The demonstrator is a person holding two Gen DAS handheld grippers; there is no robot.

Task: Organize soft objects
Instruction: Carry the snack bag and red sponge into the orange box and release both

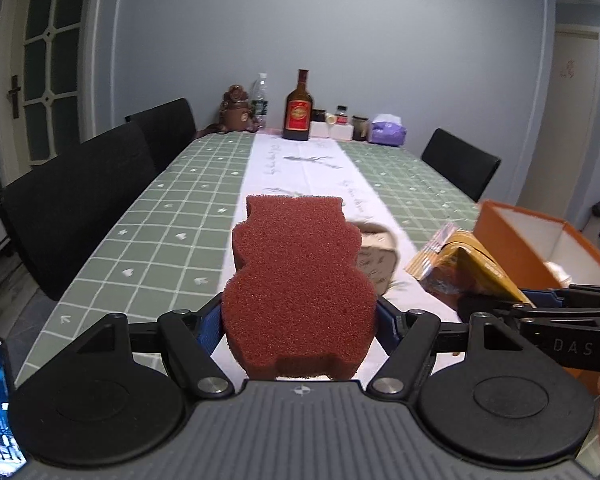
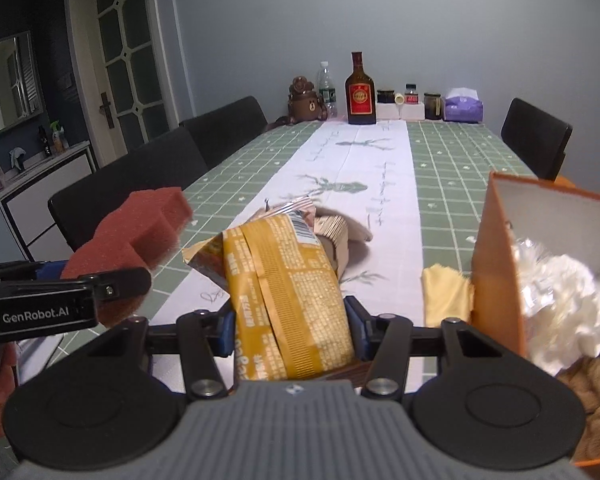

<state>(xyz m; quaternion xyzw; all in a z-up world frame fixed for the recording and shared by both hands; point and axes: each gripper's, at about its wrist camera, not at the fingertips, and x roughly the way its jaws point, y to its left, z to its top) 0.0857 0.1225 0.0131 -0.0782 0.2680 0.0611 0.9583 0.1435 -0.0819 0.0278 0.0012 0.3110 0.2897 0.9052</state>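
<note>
My left gripper [image 1: 299, 320] is shut on a dark red bear-shaped sponge [image 1: 298, 280] and holds it above the table; the sponge also shows at the left of the right wrist view [image 2: 140, 232]. My right gripper [image 2: 290, 326] is shut on a yellow snack packet [image 2: 288, 296], which shows at the right of the left wrist view [image 1: 472, 268]. An orange box [image 2: 496, 248] stands right of the packet, holding a white fluffy item [image 2: 560, 300] and a brown knitted item [image 2: 596, 384]. A beige striped soft object [image 1: 374, 256] lies on the white runner behind the sponge.
A yellow cloth [image 2: 446, 294] lies by the box's left wall. Black chairs [image 1: 80, 200] line the table's left side, one [image 1: 460, 164] the right. At the far end stand a brown bottle [image 1: 298, 108], a water bottle, a bear figure, jars and a purple tissue pack [image 1: 388, 130].
</note>
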